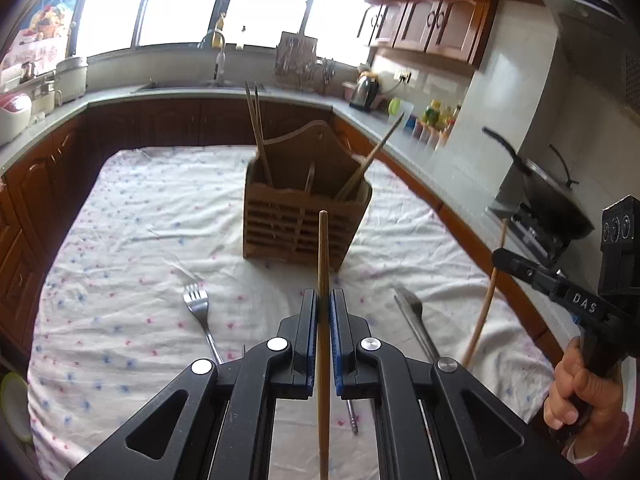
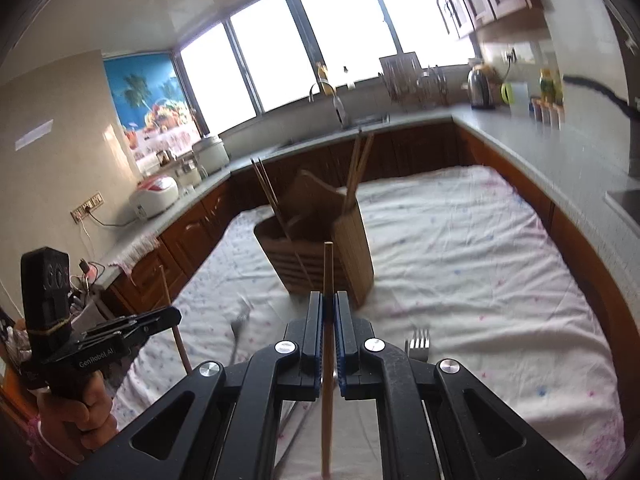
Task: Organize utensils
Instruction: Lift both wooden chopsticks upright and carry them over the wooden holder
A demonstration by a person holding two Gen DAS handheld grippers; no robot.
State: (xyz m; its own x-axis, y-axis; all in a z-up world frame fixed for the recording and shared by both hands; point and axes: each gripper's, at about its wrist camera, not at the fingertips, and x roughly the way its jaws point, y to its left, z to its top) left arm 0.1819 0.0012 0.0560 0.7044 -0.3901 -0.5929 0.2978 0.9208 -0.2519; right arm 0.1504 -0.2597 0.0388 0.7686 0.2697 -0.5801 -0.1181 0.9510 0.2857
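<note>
The left hand-held gripper (image 1: 324, 300) pinches a long, thin wooden chopstick (image 1: 323, 264) between its blue ribbed pads. The right hand-held gripper (image 2: 329, 304) pinches a second chopstick (image 2: 328, 272) the same way. Just ahead of both stands a slatted wooden holder (image 1: 304, 216) with more sticks inside — on a wrinkly, dotted cloth (image 1: 140, 216) over the worktop. A shiny metal fork (image 1: 198, 308) lies left of the left hand-held gripper.

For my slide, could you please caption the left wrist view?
Left claw shut on brown wooden chopstick, facing slatted wooden utensil holder.
</note>
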